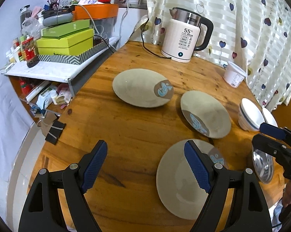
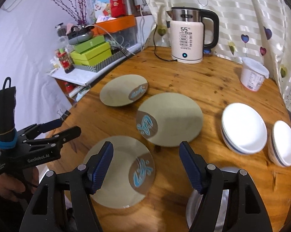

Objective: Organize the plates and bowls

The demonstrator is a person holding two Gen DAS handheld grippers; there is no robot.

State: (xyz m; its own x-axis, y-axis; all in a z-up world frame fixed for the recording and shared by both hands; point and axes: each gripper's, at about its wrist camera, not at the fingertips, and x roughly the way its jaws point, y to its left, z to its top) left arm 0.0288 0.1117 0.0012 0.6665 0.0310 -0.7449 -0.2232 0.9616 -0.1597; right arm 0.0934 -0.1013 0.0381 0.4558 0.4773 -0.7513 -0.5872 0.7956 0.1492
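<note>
Grey-green plates lying apart across the wooden table (image 2: 213, 81): far plate (image 2: 124, 89), middle plate (image 2: 170, 118), near plate (image 2: 118, 176). White bowls (image 2: 244, 127) sitting unstacked rightward. Nothing gathering yet; all stacking remaining. Left gripper (image 1: 145, 166) and right gripper (image 2: 146, 166) hovering, fingers spread, gripping nothing.

Three grey-beige plates (image 2: 169, 118) are being shown with brown patches bearing blue swirls. White bowls (image 2: 243, 127) are being ringed by dark blue stripes. A cream-and-black kettle (image 2: 187, 38) is being backed by a striped curtain (image 2: 242, 9) dotted with hearts; the table (image 2: 193, 81) is being seen as orange-brown wood.
</note>
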